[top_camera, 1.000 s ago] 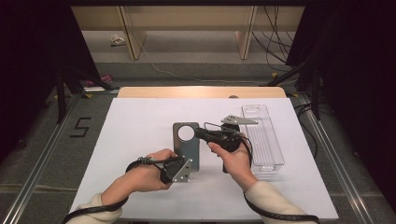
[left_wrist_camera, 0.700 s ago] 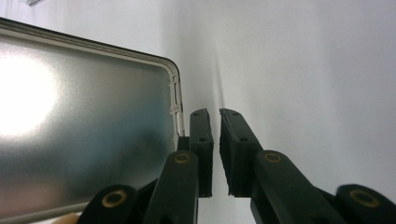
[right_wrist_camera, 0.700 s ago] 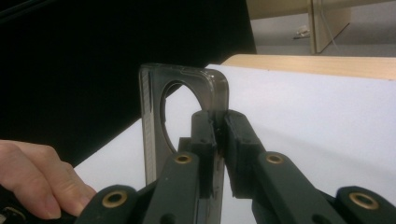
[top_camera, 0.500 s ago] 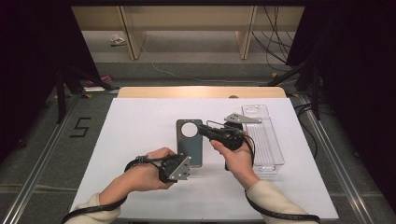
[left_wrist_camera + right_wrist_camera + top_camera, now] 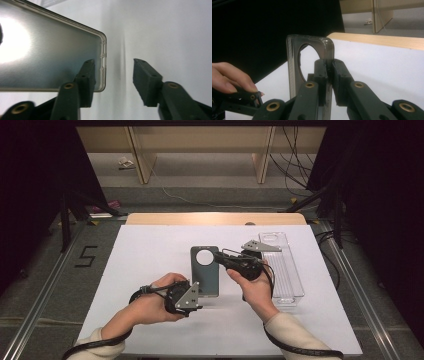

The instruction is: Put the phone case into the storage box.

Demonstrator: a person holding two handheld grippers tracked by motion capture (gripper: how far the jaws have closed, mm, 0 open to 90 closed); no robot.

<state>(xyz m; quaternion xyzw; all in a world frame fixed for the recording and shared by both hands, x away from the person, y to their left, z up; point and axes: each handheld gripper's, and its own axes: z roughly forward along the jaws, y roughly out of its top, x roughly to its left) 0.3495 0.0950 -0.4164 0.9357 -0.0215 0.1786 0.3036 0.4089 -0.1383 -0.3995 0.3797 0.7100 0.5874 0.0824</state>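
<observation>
A smoky translucent phone case with a round camera hole lies about flat in the middle of the white table sheet. My right gripper comes in from the right and is shut on the case's long edge near the hole. In the right gripper view, its jaws pinch the case rim. My left gripper sits at the case's near end, open. In the left gripper view, the left gripper straddles bare sheet. One finger overlaps the corner of the case.
A clear plastic tray lies lengthwise just right of the right hand. The wooden table edge runs along the back. A floor marking "5" lies to the left. The left hand shows in the right gripper view.
The case and the right gripper holding it have shifted slightly to the right. The left gripper has stayed at the case's near end, nudging a little toward it.
</observation>
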